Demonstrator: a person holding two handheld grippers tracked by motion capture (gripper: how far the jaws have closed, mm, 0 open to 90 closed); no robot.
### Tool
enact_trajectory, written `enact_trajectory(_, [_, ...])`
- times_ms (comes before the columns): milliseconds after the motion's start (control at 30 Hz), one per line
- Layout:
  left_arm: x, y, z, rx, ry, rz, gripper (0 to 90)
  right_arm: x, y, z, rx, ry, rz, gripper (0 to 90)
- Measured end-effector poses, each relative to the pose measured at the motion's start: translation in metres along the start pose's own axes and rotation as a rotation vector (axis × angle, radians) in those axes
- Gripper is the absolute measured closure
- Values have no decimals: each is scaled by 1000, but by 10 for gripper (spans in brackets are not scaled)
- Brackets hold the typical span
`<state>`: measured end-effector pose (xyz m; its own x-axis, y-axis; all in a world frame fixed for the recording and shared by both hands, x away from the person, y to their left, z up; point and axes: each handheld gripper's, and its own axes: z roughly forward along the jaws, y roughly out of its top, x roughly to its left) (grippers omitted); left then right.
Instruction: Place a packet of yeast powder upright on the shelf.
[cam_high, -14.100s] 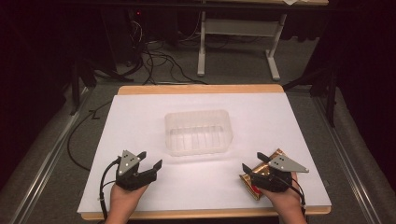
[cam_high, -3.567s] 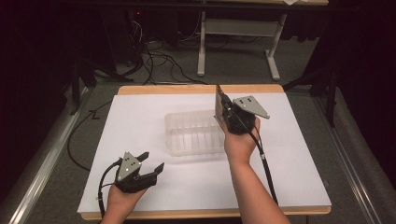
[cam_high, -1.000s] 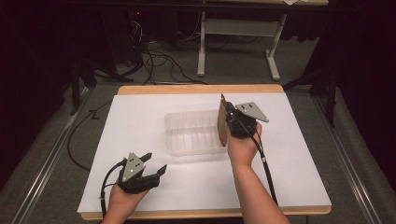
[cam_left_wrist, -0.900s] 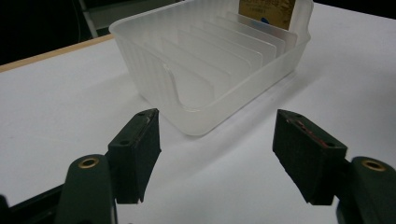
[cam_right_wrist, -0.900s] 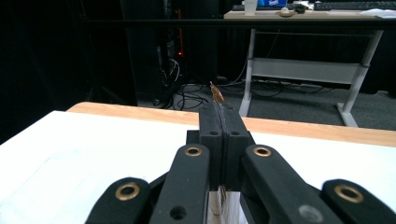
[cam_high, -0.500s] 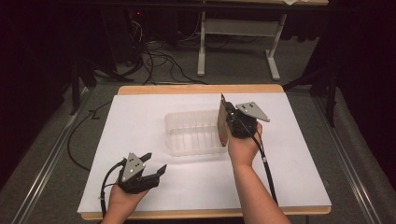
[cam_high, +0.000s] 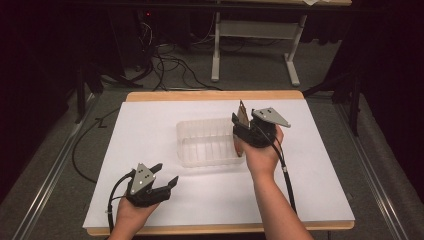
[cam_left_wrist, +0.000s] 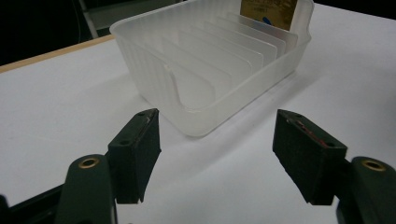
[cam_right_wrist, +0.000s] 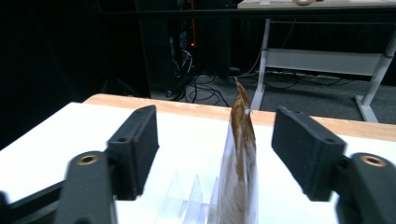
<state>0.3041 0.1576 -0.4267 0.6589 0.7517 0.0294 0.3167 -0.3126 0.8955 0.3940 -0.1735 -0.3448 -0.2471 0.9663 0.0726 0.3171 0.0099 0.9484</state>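
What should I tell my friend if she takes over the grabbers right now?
Left gripper: open, holding nothing, resting near the front edge of the table, pointed at the clear plastic bin.
Right gripper: open over the bin's right end, jaws either side of the brown packet without touching it.
Done: the packet stands upright in the end slot of the bin.
Left: probably just pull the right gripper back without tipping the packet.
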Motion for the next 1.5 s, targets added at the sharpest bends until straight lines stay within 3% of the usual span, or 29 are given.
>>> enact_trajectory(333, [1, 0, 1, 5, 6, 0, 327, -20, -7, -22, 29, 36, -31, 253])
enact_trajectory(800, [5, -1, 1, 7, 23, -19, 326, -45, -35, -57, 65, 77, -91, 240])
enact_trajectory(1133, [6, -2, 1, 11, 32, -24, 326, -71, -54, -87, 79, 76, -101, 250])
enact_trajectory(1367, [6, -3, 1, 16, 38, -24, 327, -93, -72, -107, 95, 72, -95, 256])
enact_trajectory(1500, [5, -3, 2, 24, 41, -23, 327, -106, -98, -117, 90, 59, -85, 298])
